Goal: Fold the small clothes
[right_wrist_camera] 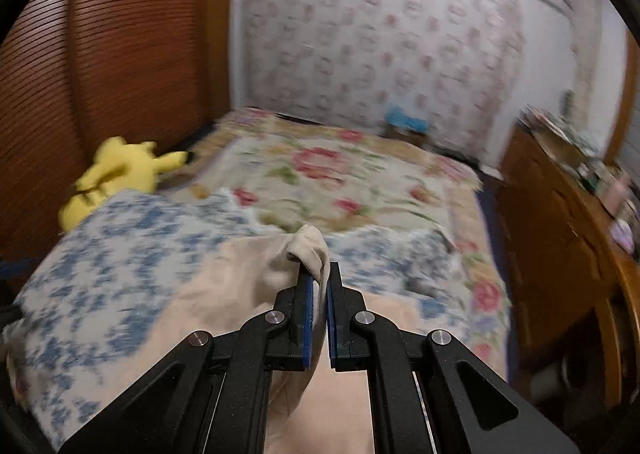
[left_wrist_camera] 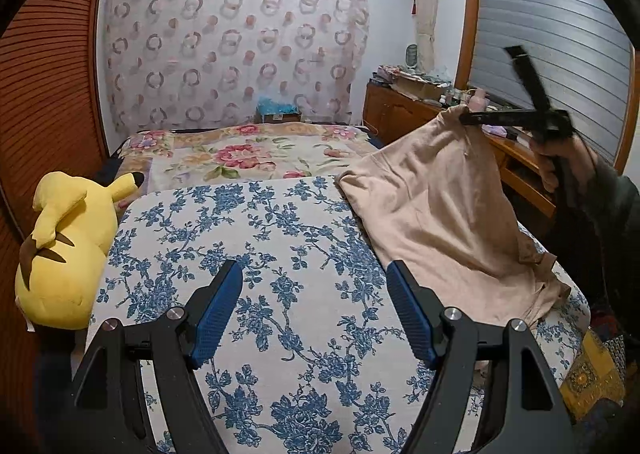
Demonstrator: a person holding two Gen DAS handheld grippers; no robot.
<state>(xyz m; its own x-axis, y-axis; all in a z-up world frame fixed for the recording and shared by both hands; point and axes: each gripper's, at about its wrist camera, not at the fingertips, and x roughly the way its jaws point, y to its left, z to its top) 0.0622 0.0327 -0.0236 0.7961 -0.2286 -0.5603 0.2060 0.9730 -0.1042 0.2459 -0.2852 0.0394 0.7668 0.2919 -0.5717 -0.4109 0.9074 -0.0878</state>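
A beige garment (left_wrist_camera: 436, 210) hangs at the right over the blue-flowered board (left_wrist_camera: 280, 254). My right gripper (left_wrist_camera: 466, 118) is shut on its top edge and holds it lifted, with the lower part trailing on the board. In the right wrist view the gripper (right_wrist_camera: 319, 274) pinches a fold of the beige cloth (right_wrist_camera: 308, 246) between its blue pads. My left gripper (left_wrist_camera: 316, 274) is open and empty, low over the middle of the board, just left of the garment.
A yellow plush toy (left_wrist_camera: 68, 250) lies at the board's left edge. A flowered bedspread (left_wrist_camera: 256, 154) lies beyond. A wooden slatted wardrobe (left_wrist_camera: 48, 94) stands at left, and a cluttered wooden dresser (left_wrist_camera: 404, 106) at right. A patterned curtain (left_wrist_camera: 232, 42) hangs at the back.
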